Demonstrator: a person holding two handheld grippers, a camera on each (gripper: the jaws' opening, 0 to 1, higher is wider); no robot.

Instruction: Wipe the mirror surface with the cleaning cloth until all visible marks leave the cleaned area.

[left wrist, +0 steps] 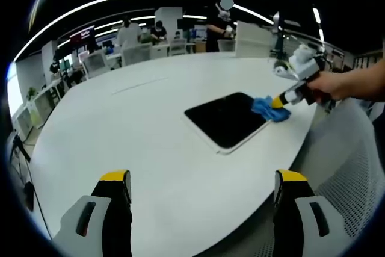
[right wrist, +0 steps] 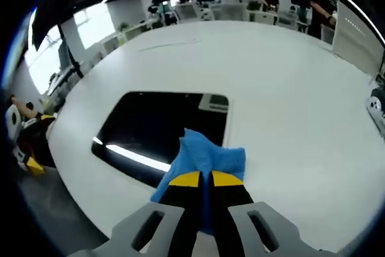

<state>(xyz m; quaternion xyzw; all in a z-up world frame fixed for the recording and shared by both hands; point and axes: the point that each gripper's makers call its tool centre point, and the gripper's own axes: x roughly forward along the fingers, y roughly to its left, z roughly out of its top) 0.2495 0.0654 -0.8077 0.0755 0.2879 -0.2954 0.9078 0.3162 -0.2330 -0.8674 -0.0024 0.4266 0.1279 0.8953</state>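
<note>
One mirror lies flat on the white table, a dark rounded rectangle in a pale frame, set toward the table's curved near edge in the left gripper view rather than at its middle. It reflects a bright ceiling strip, and through the glare I cannot make out any marks for certain, so how much wiping remains is hard to judge. The blue cleaning cloth rests on the mirror's edge at one corner, bunched up and lapping partly onto the frame. The right gripper has its yellow-tipped jaws pinched together on the cloth, with a fold standing up ahead of the tips; held this way, the cloth sits between the jaws and the glass, so it is probably the fabric and not the tips that meets the surface. In the left gripper view that same right gripper comes in from the right, carried by a person's hand, with the cloth at the mirror's far right corner. The left gripper hangs back over the table's near edge with its jaws wide apart and nothing between them, well clear of the mirror, which keeps both mirror and cloth in sight. Desks, chairs and people stand beyond the table's far edge.
</note>
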